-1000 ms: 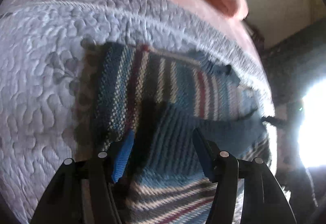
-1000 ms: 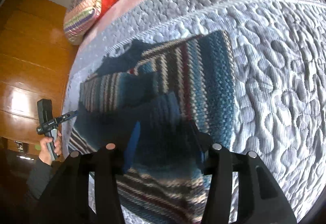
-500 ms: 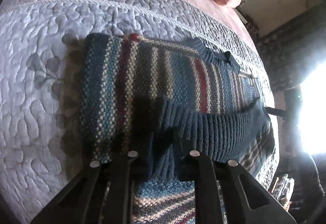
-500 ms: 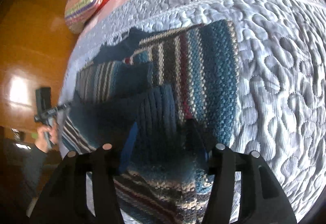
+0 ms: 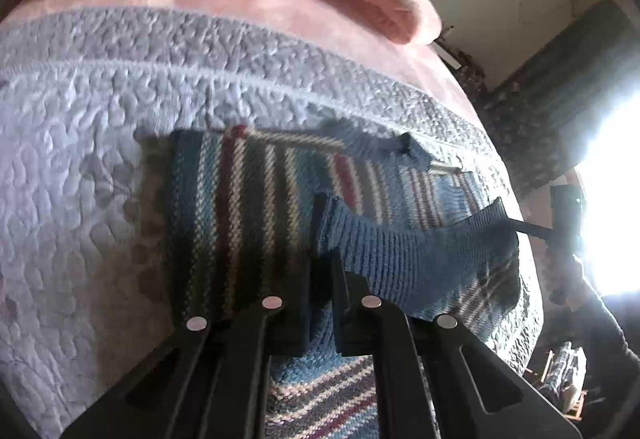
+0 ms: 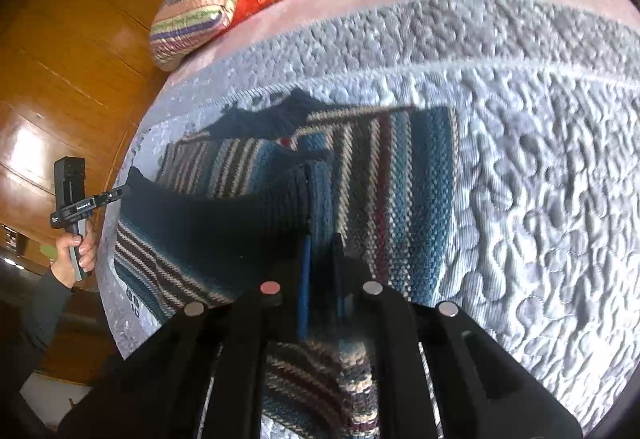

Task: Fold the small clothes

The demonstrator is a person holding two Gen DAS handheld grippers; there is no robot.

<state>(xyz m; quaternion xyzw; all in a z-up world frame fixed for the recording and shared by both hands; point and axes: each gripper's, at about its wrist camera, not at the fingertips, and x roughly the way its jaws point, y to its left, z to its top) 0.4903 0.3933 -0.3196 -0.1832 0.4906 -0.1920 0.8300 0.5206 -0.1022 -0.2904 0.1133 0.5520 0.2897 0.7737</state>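
The striped knit sweater (image 5: 248, 207) lies at the centre of both frames on the grey quilted bedspread (image 5: 80, 167) of the bed. The left gripper (image 5: 320, 279) has its jaws closed on the sweater's ribbed blue hem (image 5: 400, 251), lifted at lower centre. The right gripper (image 6: 322, 263) likewise pinches the hem (image 6: 316, 195), with a striped pillow (image 6: 200, 11) in the upper left.

Both wrist views close, facing down-forward from opposite hem corners, probably; share striped sweater (image 5: 248, 199).
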